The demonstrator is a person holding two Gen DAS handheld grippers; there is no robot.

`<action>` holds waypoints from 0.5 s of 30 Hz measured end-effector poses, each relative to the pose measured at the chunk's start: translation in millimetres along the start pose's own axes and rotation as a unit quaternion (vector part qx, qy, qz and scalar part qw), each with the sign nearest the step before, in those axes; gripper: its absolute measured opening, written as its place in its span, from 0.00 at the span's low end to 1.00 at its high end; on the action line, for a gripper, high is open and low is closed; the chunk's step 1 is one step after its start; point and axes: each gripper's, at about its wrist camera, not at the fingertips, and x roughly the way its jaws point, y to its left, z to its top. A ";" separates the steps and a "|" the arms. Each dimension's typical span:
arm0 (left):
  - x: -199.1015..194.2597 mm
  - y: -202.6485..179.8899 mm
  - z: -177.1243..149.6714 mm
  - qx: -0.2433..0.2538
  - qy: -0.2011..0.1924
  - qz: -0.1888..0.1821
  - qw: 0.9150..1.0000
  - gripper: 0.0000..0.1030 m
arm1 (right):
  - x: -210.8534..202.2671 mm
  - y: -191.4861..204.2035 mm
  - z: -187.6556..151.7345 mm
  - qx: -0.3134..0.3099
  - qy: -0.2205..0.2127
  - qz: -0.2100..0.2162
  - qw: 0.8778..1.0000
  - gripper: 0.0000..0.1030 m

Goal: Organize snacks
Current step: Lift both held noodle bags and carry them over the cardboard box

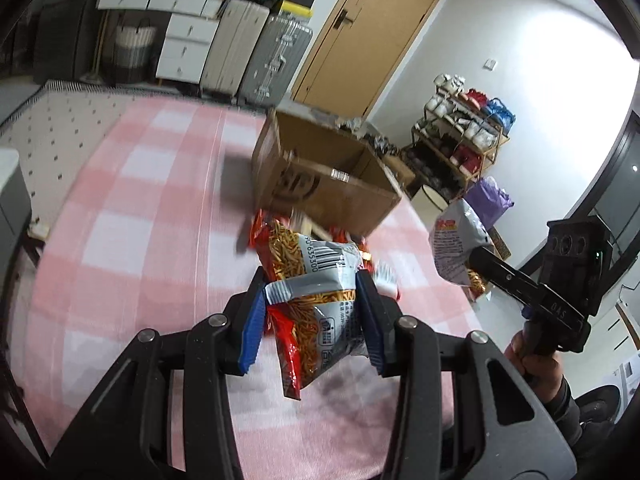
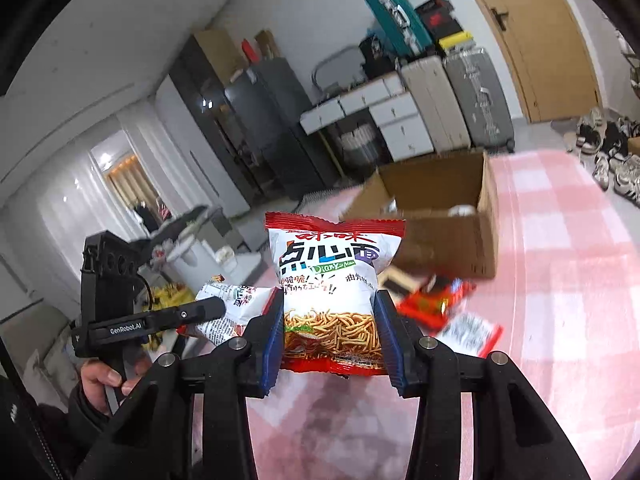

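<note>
My left gripper [image 1: 312,316] is shut on a noodle snack bag [image 1: 316,280], held above the pink checked cloth with its barcode side up. My right gripper [image 2: 330,332] is shut on a second noodle snack bag [image 2: 332,280], upright with its front facing me. An open cardboard box [image 1: 320,176] stands on the cloth beyond both bags; it also shows in the right wrist view [image 2: 444,216]. Each gripper shows in the other's view: the right one with its bag [image 1: 456,248] at the right, the left one with its bag [image 2: 232,308] at the left.
More red snack packets [image 2: 444,300] lie on the cloth [image 2: 560,280] in front of the box. Suitcases [image 1: 256,52], white drawers and a wooden door [image 1: 360,36] stand behind the table. A shoe rack [image 1: 460,136] is at the right.
</note>
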 end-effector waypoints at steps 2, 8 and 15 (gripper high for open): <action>-3.6 -6.0 8.3 0.009 -0.008 0.001 1.000 0.38 | -3.8 2.0 7.8 0.000 -0.009 0.000 1.000 0.42; -5.4 -17.4 30.3 0.018 -0.019 0.012 1.000 0.38 | -11.2 7.5 30.7 -0.010 -0.029 0.005 1.000 0.42; 4.4 -34.8 65.9 0.027 -0.033 0.009 0.999 0.38 | -10.6 1.4 54.9 0.000 -0.043 0.013 0.999 0.42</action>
